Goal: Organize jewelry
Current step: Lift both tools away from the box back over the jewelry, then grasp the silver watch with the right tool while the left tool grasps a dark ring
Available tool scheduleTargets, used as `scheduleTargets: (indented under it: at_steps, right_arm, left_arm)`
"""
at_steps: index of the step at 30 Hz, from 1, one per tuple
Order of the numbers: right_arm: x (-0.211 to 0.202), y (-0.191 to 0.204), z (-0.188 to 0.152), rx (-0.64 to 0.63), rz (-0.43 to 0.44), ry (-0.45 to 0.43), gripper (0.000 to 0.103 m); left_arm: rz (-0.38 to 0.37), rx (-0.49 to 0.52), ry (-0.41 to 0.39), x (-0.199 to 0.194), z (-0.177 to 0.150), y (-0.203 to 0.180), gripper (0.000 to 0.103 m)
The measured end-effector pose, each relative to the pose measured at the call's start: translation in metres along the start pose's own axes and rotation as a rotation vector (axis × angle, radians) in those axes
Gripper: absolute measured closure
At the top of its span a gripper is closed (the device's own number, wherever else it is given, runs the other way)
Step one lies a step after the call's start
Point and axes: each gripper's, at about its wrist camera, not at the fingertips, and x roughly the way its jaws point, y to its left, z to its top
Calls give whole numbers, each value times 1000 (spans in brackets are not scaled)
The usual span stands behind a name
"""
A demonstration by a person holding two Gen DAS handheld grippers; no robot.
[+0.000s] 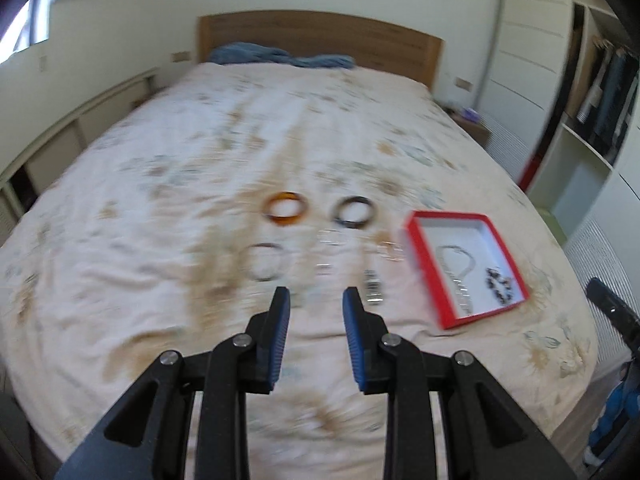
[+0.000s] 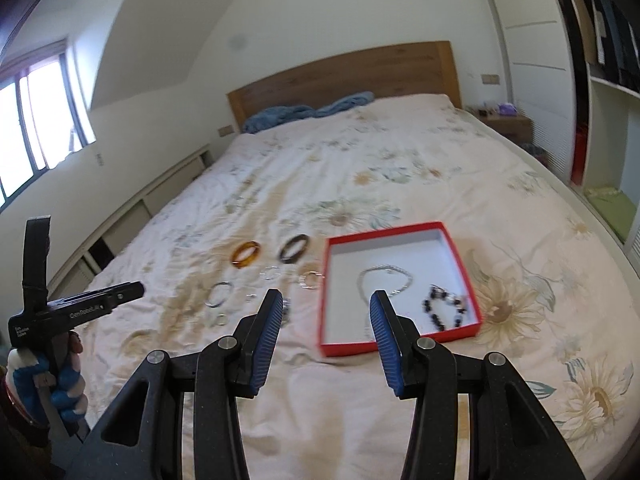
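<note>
A red box (image 1: 412,232) (image 2: 460,252) with a white inside lies on the bed. It holds a silver chain (image 1: 456,268) (image 2: 384,280) and a black bead bracelet (image 1: 498,286) (image 2: 442,306). Left of it on the bedspread lie an amber bangle (image 1: 287,209) (image 2: 246,255), a dark bangle (image 1: 355,213) (image 2: 294,249), a thin dark ring bracelet (image 1: 265,262) (image 2: 219,294), clear rings (image 1: 332,237) (image 2: 272,273) and a metal watch band (image 1: 373,292). My left gripper (image 1: 316,300) is open and empty above the bed, short of the jewelry. My right gripper (image 2: 326,304) is open and empty, near the box's front edge.
The bed (image 1: 160,200) has a floral cover, a wooden headboard (image 1: 320,40) and a blue blanket (image 1: 276,56) at the far end. A nightstand (image 2: 508,122) and open wardrobe shelves (image 1: 592,120) stand at the right. The left gripper's body (image 2: 76,308) shows at the left in the right wrist view.
</note>
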Motion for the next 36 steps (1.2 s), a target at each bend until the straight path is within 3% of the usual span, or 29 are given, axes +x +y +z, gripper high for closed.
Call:
scheduleTargets:
  at_steps: [7, 15, 24, 36]
  right_arm:
    - [-9, 39, -2, -54, 32, -12, 58]
    - [2, 71, -2, -96, 40, 3, 64]
    - [40, 81, -5, -111, 43, 71, 71]
    - [147, 85, -31, -111, 70, 251, 71]
  left_arm:
    - [151, -75, -62, -51, -28, 90, 77]
    - [198, -131, -79, -65, -49, 139, 77]
    - [122, -104, -32, -23, -46, 123, 77]
    - [-14, -19, 90, 78, -40, 68, 77]
